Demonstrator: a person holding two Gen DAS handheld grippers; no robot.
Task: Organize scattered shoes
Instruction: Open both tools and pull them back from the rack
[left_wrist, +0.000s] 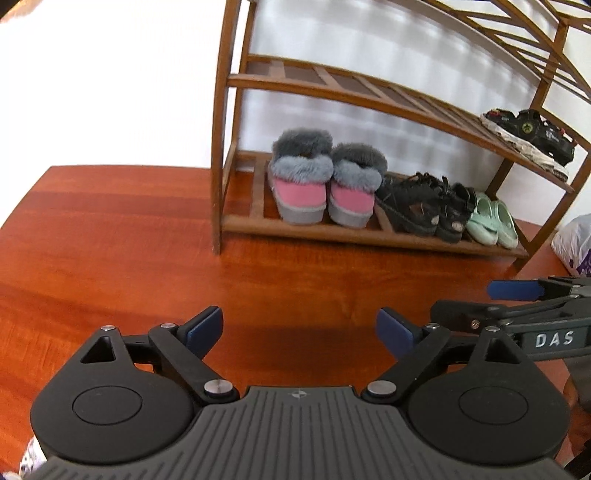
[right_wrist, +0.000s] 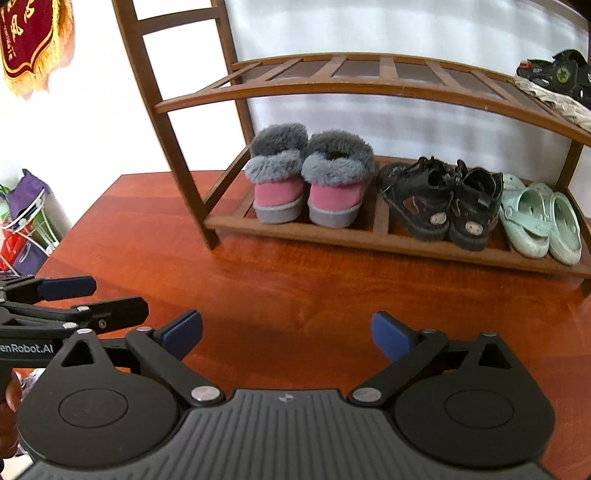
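Wooden rack (right_wrist: 369, 236), bottom shelf: pink fur-lined boots (right_wrist: 310, 184), black sandals (right_wrist: 439, 203), mint clogs (right_wrist: 539, 221), side by side. Left gripper (left_wrist: 299, 330) and right gripper (right_wrist: 286, 334): jaws wide apart, empty, above the red-brown table (right_wrist: 295, 291).

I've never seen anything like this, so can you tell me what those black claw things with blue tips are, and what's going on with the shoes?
Those are grabbing tools a person holds, one per hand, each with a camera looking along its two fingers. One picture comes from the left hand-held gripper, the other from the right hand-held gripper. Both are wide open and hold nothing. Ahead, on the reddish wooden surface, stands a wooden shoe rack. Its bottom shelf holds three neat pairs: pink fur-trimmed slippers, black sandals and mint green clogs. More dark sandals sit one shelf up.
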